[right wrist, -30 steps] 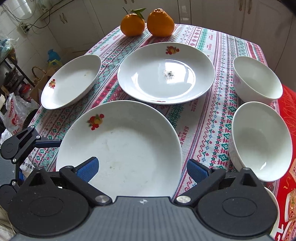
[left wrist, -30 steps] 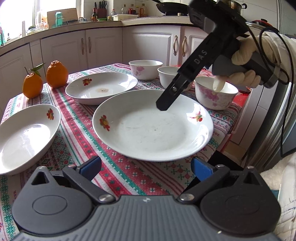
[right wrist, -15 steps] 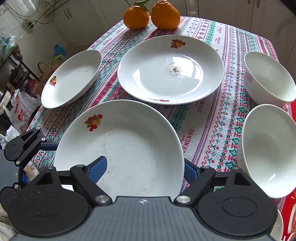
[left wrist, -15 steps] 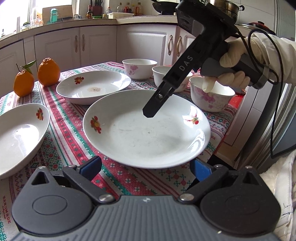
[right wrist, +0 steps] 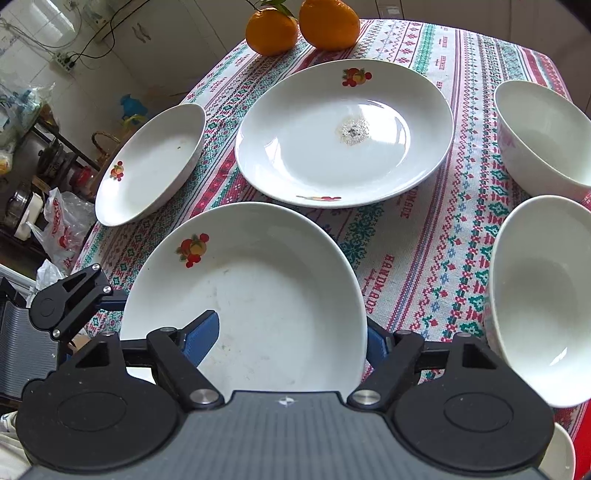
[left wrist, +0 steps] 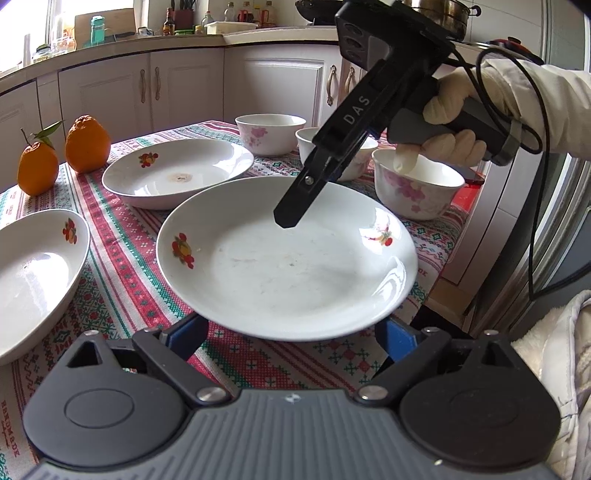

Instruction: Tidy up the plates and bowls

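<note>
On a table [right wrist: 413,258] draped in a red, green and white patterned cloth, the crockery lies spread out, none of it stacked yet. Nearest me sits the big plate [left wrist: 288,258] with fruit motifs, its near rim overhanging the table edge, which I judge is why both my tools meet here: the overhang lets a finger slip under.

My right gripper [right wrist: 291,336] straddles that rim, one blue pad inside the dish, the other outside and below. Its jaws have just been closing, narrowed a good deal since a second ago, when they stood wide and clear of the plate. I cannot tell whether the pads already press the porcelain.

My left gripper [left wrist: 291,332] waits at the opposite side, jaws released and wide, the plate's edge hanging over the gap and hiding the fingertips. Those jaws have just been closing a little, gripping nothing.

Beyond lies a second plate [right wrist: 343,133] with a grey crumb stain at its centre, probably the stacking base. A third plate [right wrist: 151,162] juts off the table's far-left edge. Three bowls [left wrist: 417,188] cluster on the right, close together. Two oranges [right wrist: 303,26] sit at the far end, touching.

Compared with a second ago, the right tool has tipped lower over the dish.
</note>
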Motion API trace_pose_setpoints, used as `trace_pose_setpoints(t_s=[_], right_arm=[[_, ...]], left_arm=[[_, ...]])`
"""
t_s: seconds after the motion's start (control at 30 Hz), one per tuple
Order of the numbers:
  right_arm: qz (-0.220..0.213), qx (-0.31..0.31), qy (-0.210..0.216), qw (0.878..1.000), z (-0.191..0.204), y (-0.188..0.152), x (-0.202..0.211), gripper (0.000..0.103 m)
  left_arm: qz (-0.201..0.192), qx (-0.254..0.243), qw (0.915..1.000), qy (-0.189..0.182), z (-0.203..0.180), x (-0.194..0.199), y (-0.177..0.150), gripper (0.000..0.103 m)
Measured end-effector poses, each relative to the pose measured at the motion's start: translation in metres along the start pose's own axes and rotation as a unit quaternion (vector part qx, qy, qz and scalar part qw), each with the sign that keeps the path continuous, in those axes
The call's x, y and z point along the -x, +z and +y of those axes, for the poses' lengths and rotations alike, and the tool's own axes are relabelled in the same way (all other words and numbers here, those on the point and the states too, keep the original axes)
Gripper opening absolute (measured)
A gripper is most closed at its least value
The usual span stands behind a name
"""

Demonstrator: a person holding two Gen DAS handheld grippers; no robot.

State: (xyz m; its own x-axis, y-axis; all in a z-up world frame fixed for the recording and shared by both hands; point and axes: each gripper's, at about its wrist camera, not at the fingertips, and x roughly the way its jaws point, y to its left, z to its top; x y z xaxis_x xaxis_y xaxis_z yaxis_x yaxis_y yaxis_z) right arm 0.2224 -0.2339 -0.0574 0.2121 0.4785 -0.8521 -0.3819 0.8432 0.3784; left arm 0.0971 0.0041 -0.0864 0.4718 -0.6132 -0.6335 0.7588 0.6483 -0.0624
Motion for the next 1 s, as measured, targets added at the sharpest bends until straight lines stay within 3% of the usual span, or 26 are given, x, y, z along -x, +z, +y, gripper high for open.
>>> trace_pose_setpoints(t_s=[0.6, 1.0], right_arm=[[-0.004, 0.0, 0.017, 1.0, 0.007, 0.003, 0.003, 0.084], [-0.015, 0.03, 0.03, 0.999, 0.038, 0.023, 0.002, 0.084]], left_arm=[[0.005, 0.008, 1.0, -0.002, 0.003, 0.008, 0.001, 0.096], [-0.005, 0.022, 0.9994, 0.026, 0.016, 0.041, 0.002, 0.096]])
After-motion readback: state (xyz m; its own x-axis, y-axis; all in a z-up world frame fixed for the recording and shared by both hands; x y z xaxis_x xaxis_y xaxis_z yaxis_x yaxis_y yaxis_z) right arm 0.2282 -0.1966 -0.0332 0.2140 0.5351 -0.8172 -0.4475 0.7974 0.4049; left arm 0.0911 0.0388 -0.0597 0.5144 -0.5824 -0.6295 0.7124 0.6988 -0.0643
